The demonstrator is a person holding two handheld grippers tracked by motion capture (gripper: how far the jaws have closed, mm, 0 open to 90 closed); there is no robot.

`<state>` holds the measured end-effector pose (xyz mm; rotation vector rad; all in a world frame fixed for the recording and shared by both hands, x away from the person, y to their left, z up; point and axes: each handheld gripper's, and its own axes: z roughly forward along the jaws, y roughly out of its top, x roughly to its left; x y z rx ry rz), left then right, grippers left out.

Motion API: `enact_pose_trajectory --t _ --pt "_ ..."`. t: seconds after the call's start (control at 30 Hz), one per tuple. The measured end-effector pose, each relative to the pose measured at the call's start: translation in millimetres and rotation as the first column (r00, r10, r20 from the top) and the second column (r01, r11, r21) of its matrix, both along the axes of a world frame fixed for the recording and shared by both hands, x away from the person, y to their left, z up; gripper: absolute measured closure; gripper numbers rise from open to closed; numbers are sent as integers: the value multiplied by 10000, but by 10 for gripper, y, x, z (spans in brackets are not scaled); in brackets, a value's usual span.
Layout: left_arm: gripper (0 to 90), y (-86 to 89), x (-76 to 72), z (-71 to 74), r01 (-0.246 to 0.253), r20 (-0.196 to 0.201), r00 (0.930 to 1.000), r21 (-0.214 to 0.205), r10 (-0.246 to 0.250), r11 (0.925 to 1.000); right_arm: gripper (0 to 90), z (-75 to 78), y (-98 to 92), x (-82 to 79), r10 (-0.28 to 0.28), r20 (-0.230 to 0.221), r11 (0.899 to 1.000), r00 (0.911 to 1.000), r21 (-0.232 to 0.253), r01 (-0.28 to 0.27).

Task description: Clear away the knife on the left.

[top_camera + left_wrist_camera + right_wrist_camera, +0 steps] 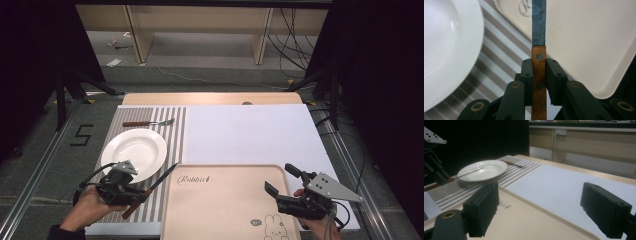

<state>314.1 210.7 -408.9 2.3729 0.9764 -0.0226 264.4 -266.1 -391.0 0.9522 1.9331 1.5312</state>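
In the high view the lower end of the knife (pixel 149 189) handle runs under the left hand-held gripper (pixel 131 191), and the person's left hand (pixel 90 207) covers the gripper's underside. In the left gripper view the blade is cut off by the top edge, so its tip is out of sight there. That view shows both black jaws pressed against the sides of the wooden handle just below its upper rivet: the left hand-held gripper is clamped on the knife. The knife hangs over the striped placemat (pixel 170 145), between the white plate (pixel 134 150) and the beige tray (pixel 225 200), blade pointing up and to the right towards the tray's corner.

The right hand-held gripper (pixel 281 190) sits over the tray's right edge, its jaws wide apart with nothing between them; the hand behind it is mostly hidden by the grey plate.

Farther off, a fork (pixel 148 123) lies on the placemat beyond the plate, small and hard to make out. The desk (pixel 250 130) carries a white sheet.
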Motion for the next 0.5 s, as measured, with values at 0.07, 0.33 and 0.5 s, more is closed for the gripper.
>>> enact_pose_trajectory --t 0.07,0.33,0.5 --pt "768 -42 -2 -7 11 -7 10000 -284 -11 9996 164 2 0 -2 16 14 10000 10000 8 -16" --pt "768 -67 -6 6 -309 174 9993 -538 319 9981 164 1 1 -1 8 26 10000 10000 -9 -8" --pt "768 -157 -18 4 -317 250 9991 -617 333 9976 164 1 3 -3 3 41 10000 10000 -18 -3"
